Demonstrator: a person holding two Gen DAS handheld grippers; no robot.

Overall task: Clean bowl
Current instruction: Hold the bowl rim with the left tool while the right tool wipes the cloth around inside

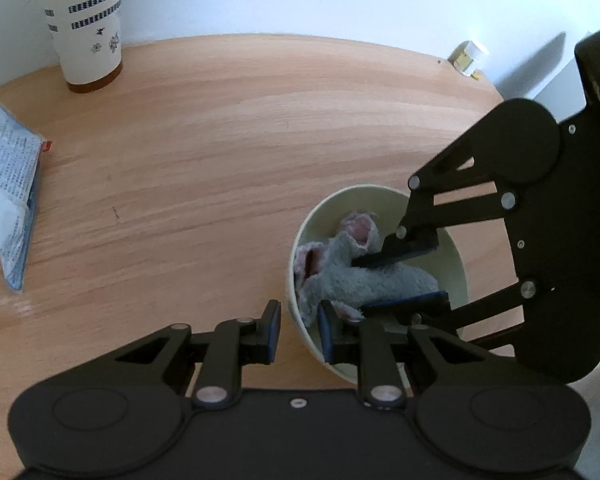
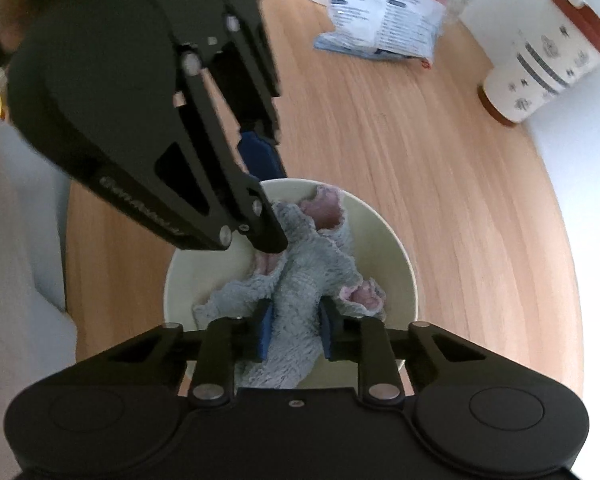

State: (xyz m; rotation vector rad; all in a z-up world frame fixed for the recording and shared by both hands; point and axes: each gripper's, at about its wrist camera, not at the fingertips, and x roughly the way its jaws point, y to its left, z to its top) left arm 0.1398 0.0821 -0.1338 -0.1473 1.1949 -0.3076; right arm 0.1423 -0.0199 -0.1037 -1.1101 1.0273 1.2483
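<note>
on the wooden table, left of the bowl, a packet carries unreadable print. left gripper clamps the bowl's rim. right gripper squeezes the grey cloth inside the bowl.

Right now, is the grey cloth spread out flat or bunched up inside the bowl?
Bunched up. The grey cloth lies crumpled inside the bowl, pink underside showing at folded corners; the right gripper pinches its middle.
</note>
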